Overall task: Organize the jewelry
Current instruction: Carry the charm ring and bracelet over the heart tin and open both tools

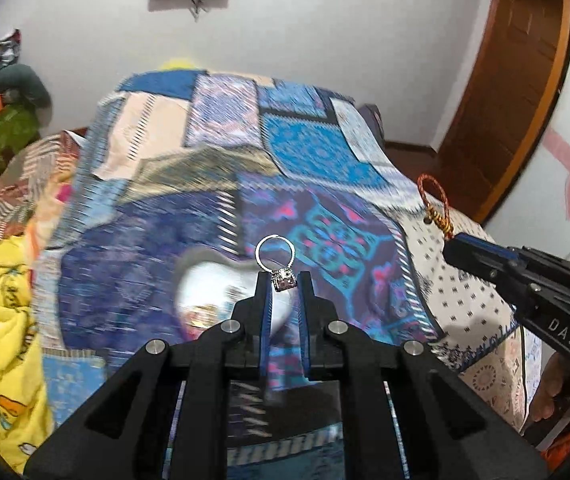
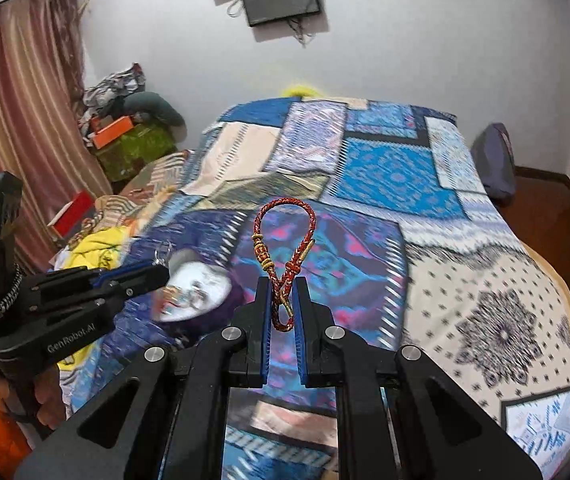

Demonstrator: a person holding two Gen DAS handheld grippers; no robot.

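My left gripper (image 1: 284,280) is shut on a silver ring (image 1: 276,258) with a stone, held above the bed; the ring's band stands up past the fingertips. My right gripper (image 2: 283,286) is shut on a red and gold braided bracelet (image 2: 285,240), whose loop sticks up beyond the fingers. The right gripper also shows at the right of the left wrist view (image 1: 457,246) with the bracelet (image 1: 435,204). The left gripper shows at the left of the right wrist view (image 2: 157,270). A white heart-shaped dish (image 1: 213,284) lies on the bedspread below the ring, blurred; it also shows in the right wrist view (image 2: 195,288).
A patchwork blue bedspread (image 2: 385,176) covers the bed. Yellow cloth (image 1: 1,308) lies at the left edge. Clutter and an orange box (image 2: 113,130) stand by the curtain (image 2: 13,100). A wooden door (image 1: 513,80) is at the right.
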